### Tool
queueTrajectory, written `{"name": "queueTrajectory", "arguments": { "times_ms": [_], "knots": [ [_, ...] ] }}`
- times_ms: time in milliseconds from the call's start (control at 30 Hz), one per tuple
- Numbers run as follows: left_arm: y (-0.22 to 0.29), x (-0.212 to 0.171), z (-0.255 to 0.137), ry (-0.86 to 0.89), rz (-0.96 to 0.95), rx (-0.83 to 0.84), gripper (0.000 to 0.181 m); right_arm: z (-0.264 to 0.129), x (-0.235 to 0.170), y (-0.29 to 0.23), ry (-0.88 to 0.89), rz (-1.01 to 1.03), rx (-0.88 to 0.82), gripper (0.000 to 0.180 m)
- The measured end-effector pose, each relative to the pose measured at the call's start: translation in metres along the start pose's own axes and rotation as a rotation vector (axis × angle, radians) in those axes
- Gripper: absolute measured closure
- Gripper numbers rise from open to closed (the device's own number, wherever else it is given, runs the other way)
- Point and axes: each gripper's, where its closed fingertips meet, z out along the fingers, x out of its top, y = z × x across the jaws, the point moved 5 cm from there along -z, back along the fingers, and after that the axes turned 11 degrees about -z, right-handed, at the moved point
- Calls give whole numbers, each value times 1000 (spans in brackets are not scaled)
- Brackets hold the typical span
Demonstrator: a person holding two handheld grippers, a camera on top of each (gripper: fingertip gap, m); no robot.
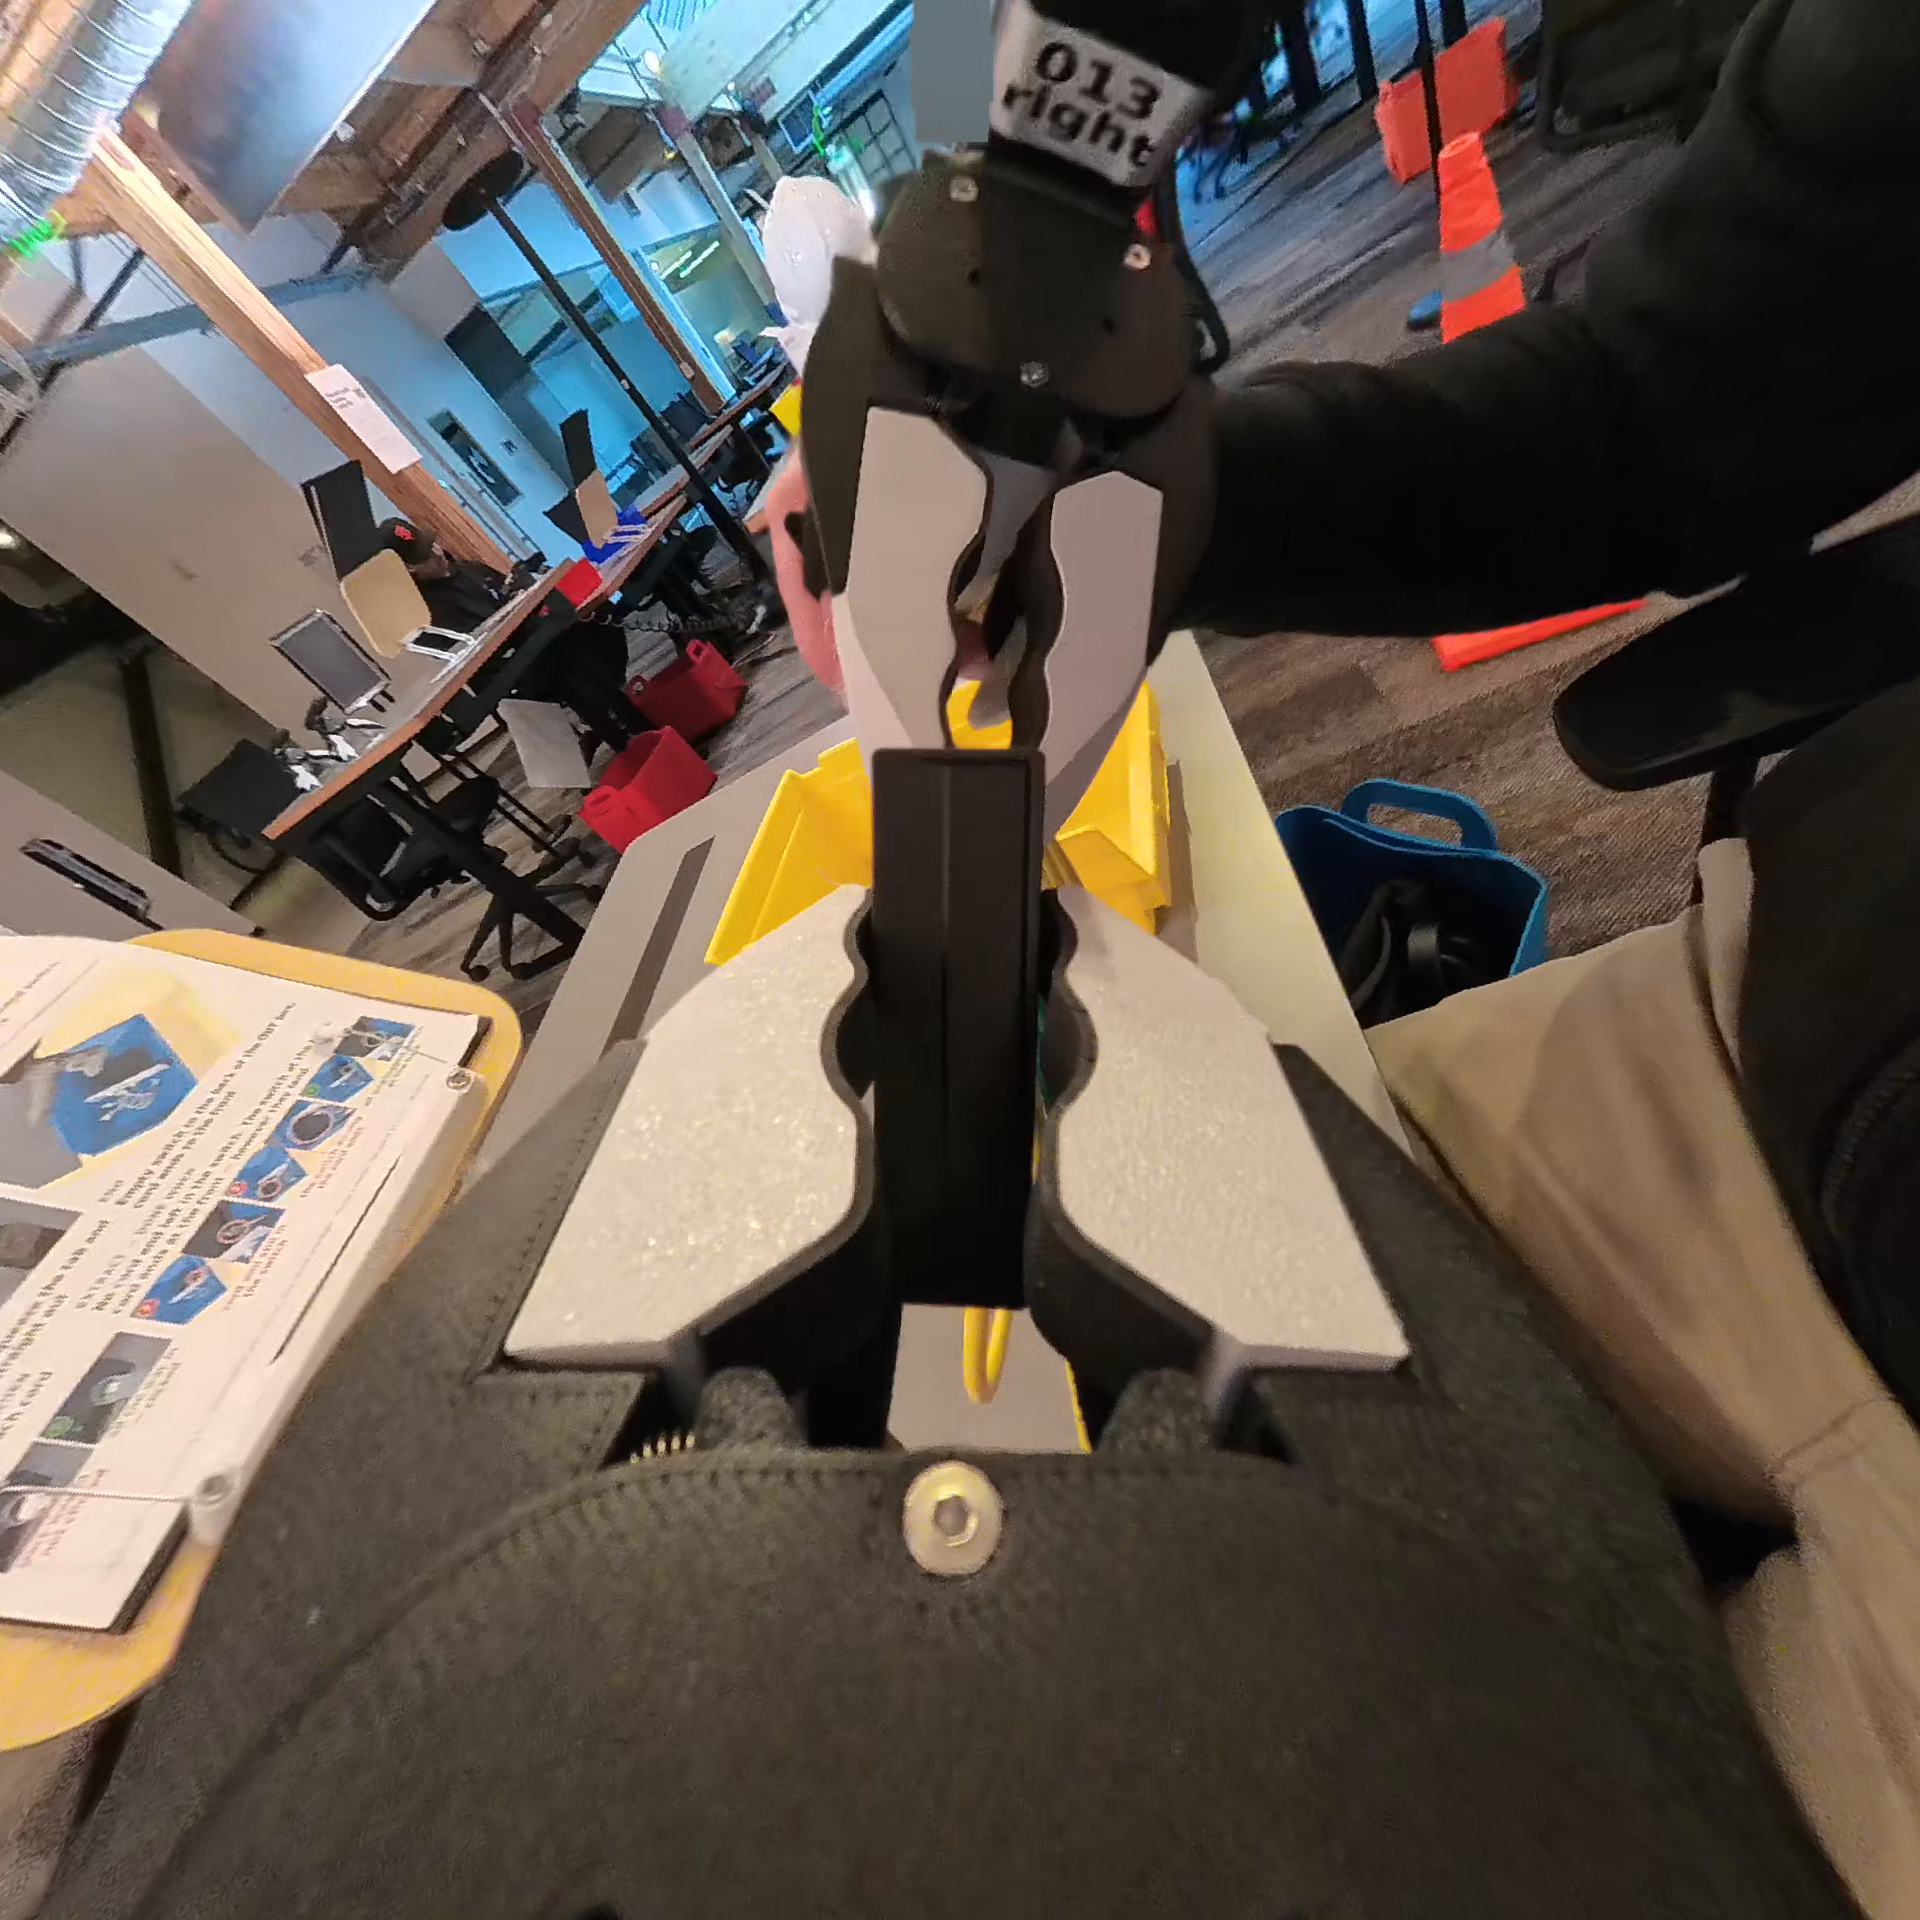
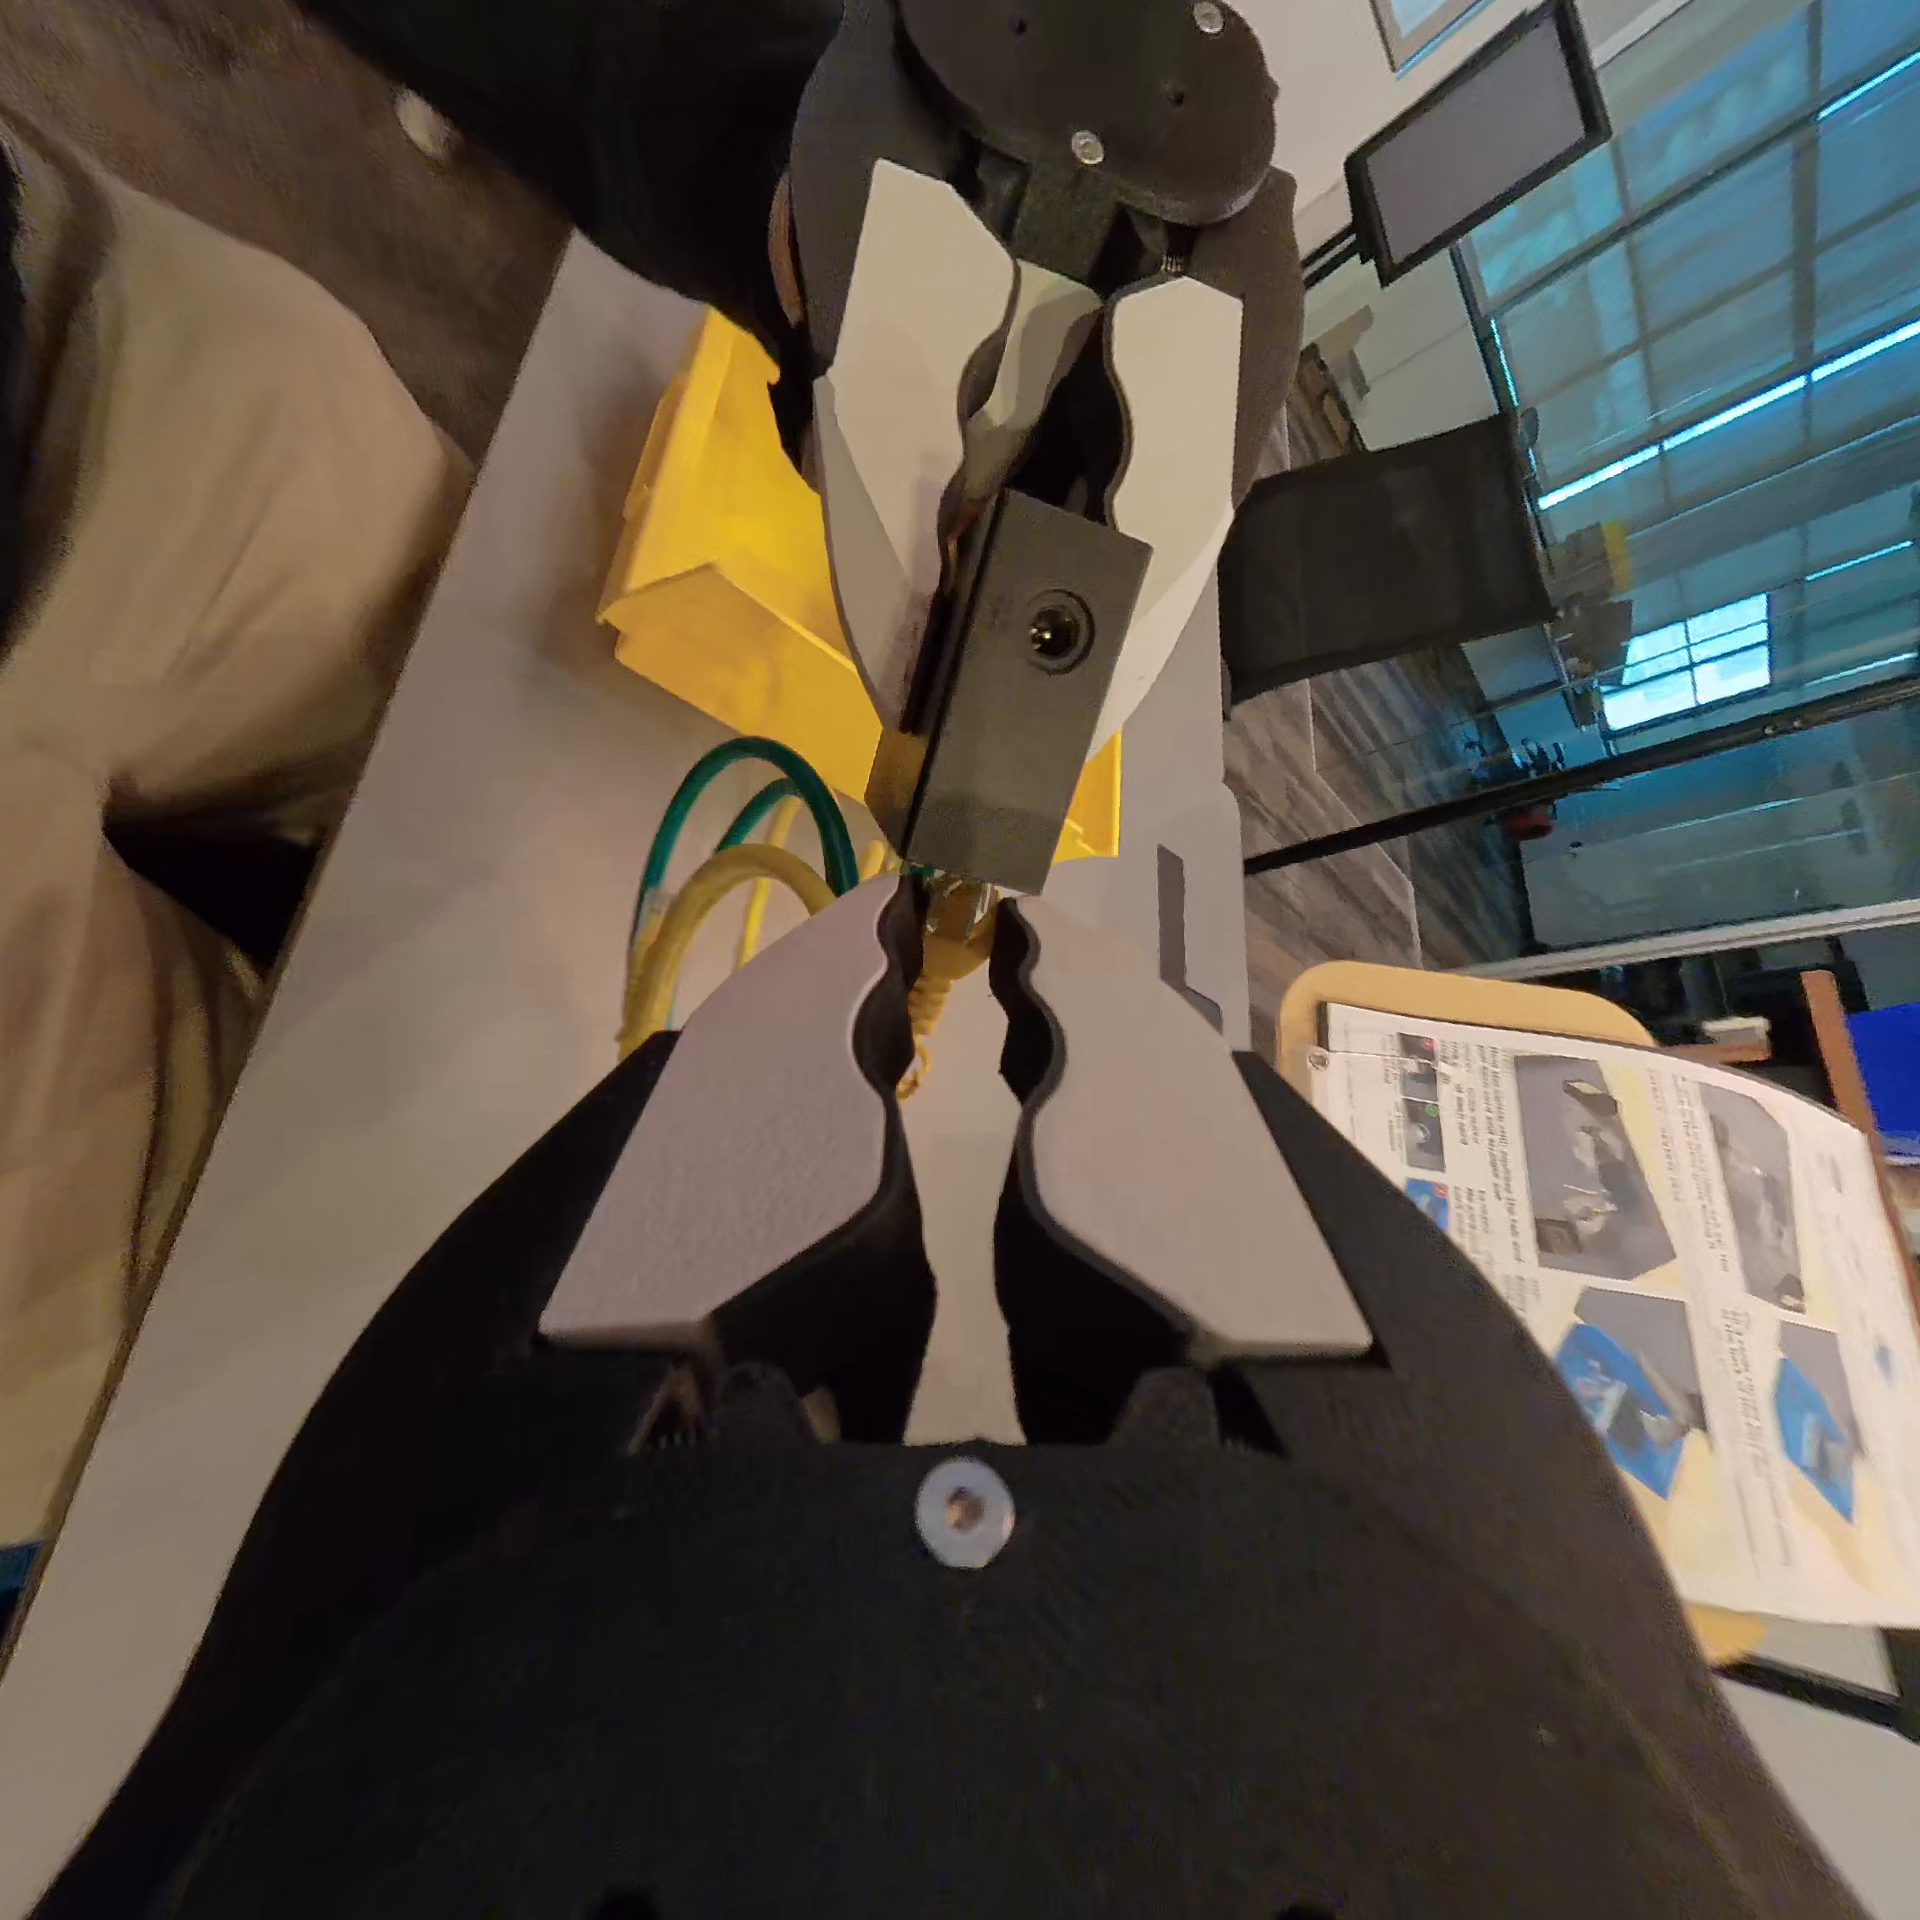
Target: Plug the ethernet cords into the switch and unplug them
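Observation:
My left gripper [image 1: 951,914] is shut on the black switch [image 1: 951,1039] and holds it on edge above the white table. In the right wrist view the left gripper [image 2: 1003,727] grips the switch [image 2: 997,769], whose end with a round socket faces the camera. My right gripper [image 2: 945,935] is shut on the plug of the yellow ethernet cord [image 2: 951,961], right at the switch's near lower edge. It faces me in the left wrist view [image 1: 997,727]. The yellow cord loops on the table [image 2: 717,883] beside a green cord [image 2: 748,769].
A yellow bin [image 2: 717,582] lies on the white table [image 2: 468,831] behind the switch. A printed instruction sheet on a tan board [image 1: 208,1195] sits to one side. A person's beige-trousered leg [image 1: 1558,1143] and a blue bag [image 1: 1423,883] are beside the table.

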Motion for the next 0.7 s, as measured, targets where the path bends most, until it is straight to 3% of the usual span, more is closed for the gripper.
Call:
{"name": "queueTrajectory", "arguments": {
  "times_ms": [33, 367, 533, 700],
  "knots": [
    [0, -2, 0, 7, -15, -9, 153, 0, 1, 0, -26, -23, 5, 168],
    [-1, -16, 2, 23, -116, -88, 153, 3, 10, -5, -207, -220, 112, 170],
    [-6, -17, 3, 25, -121, -37, 153, 2, -1, -2, -187, -112, 142, 169],
    [-34, -13, -24, 49, -137, 83, 153, -5, -26, 2, -192, 39, 82, 169]
  ]
}}
